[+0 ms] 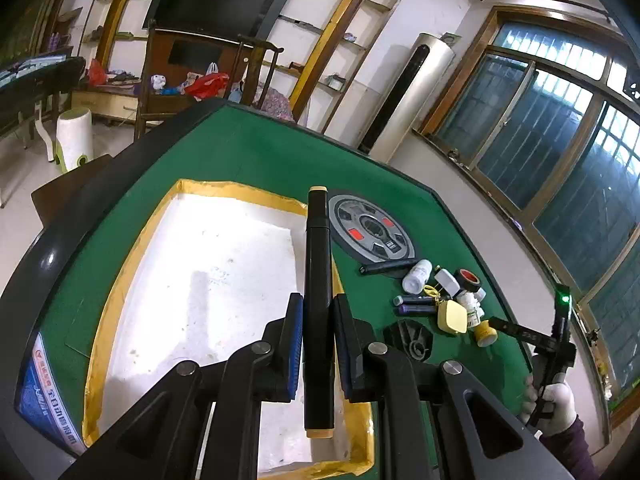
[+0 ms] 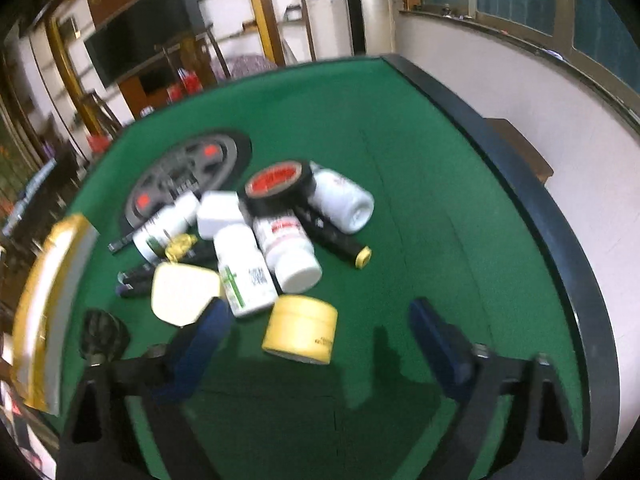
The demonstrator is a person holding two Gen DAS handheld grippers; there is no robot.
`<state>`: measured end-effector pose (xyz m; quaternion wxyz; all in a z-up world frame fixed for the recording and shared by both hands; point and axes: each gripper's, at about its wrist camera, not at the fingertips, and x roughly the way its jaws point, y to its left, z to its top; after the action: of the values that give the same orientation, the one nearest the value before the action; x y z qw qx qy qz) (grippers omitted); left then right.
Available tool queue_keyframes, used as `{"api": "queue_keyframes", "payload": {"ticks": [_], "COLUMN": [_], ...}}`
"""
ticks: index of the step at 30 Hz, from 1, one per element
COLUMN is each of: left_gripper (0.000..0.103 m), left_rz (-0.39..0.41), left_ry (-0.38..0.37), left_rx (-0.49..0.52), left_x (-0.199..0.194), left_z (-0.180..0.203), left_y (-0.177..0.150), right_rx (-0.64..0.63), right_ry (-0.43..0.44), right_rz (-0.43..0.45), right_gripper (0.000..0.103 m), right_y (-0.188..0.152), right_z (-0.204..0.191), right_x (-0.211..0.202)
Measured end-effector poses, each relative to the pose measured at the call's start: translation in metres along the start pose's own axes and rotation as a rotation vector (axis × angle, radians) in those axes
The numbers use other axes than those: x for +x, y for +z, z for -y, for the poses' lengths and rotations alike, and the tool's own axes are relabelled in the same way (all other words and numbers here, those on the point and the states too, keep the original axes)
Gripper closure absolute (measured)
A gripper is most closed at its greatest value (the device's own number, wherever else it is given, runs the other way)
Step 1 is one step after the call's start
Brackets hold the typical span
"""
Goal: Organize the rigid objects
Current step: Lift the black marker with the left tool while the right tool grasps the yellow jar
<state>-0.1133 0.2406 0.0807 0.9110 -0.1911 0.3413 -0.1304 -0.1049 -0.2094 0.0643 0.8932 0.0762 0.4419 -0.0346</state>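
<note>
1. The left gripper [image 1: 318, 344] has its jaws clenched on a long black marker [image 1: 318, 280] with tan end caps, held partway along its barrel above the white foam box [image 1: 208, 280] with yellow-taped rim.
2. The right gripper [image 2: 316, 336] has its jaws spread wide and released, hovering just near of the pile of loose objects on the green worktop [image 2: 400, 160].
3. The pile sits to the right of the box: white pill bottles [image 2: 288, 248], a black tape roll [image 2: 280, 186], a yellow tape roll [image 2: 300, 330], a cream case [image 2: 184, 292] and dark pens, many touching or overlapping.
4. Risk on the left: the marker hangs over the box's right wall, so releasing it here could let it tip out onto the felt.
5. Risk on the right: the right view is blurred, but the yellow roll looks nearest; closing on it may nudge the bottle beside it and send round items rolling.
</note>
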Motion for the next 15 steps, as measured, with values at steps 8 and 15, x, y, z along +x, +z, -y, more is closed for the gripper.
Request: {"api": "queue_keyframes", "payload": {"ticks": [8, 15], "left_gripper": [0.089, 0.089], "left_rz": [0.002, -0.060], "left_ry": [-0.001, 0.029], "left_rx": [-0.020, -0.006], "left_x": [-0.004, 0.010], "left_z": [-0.012, -0.016], "left_y": [0.003, 0.016], "right_rx": [0.033, 0.009], "right_ry": [0.014, 0.114], "right_rz": [-0.074, -0.001], "right_gripper": [0.063, 0.063], "right_y": [-0.008, -0.009], "right_z": [-0.002, -0.022], "right_x": [0.021, -0.036]}}
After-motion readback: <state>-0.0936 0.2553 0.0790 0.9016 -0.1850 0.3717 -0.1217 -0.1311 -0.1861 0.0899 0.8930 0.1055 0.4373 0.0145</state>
